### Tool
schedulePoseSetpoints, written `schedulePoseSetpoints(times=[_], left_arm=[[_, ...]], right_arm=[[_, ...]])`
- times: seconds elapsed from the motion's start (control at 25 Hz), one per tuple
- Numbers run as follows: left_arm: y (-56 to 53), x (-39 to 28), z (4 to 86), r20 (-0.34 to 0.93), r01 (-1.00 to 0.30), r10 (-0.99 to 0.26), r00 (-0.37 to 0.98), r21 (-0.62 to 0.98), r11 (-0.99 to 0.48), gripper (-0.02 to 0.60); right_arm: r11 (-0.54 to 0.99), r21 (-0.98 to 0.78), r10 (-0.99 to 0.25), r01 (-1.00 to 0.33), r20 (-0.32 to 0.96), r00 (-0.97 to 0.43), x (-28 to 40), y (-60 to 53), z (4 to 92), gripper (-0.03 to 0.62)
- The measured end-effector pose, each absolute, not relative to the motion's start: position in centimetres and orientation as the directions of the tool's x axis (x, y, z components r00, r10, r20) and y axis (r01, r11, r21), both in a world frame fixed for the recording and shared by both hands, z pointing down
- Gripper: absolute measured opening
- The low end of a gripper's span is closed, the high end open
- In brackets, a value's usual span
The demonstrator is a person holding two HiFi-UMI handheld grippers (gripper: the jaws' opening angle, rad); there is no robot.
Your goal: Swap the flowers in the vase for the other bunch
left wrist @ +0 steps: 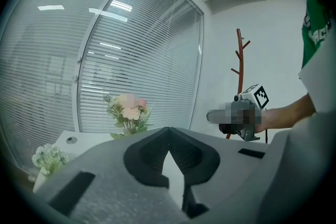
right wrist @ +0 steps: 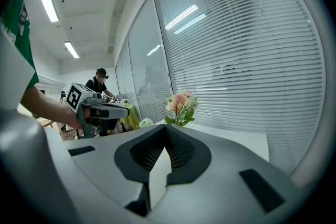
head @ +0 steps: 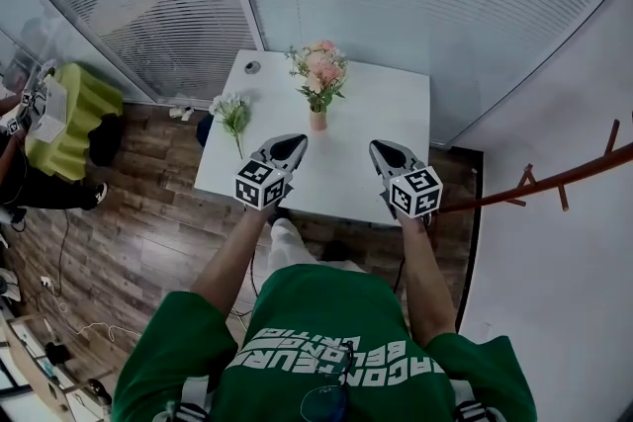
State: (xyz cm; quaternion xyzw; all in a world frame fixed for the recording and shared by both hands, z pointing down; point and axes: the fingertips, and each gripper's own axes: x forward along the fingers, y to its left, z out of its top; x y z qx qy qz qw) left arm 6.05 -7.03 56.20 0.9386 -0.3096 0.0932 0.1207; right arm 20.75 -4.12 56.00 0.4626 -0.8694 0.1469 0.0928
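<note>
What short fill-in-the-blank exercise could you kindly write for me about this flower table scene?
1. The pink flowers stand in the ____ on the white table.
2. In the head view, the white bunch lies on the table to the ____ of the vase.
3. With fingers shut, the left gripper and the right gripper each hold ____.

Missing words: vase; left; nothing
</note>
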Motion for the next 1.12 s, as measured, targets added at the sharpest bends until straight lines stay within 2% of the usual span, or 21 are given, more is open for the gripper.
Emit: schedulePoseSetpoints(times=[1.12], left_arm=[[-6.3, 5.4, 56.9, 0.255, -0.626, -0.579, 0.774, 0.171, -0.761, 0.008]], right_arm=[[0.549, -0.157, -0.758, -0.821, 0.321, -0.568, 20.7, -3.6, 57.3, 0.014]])
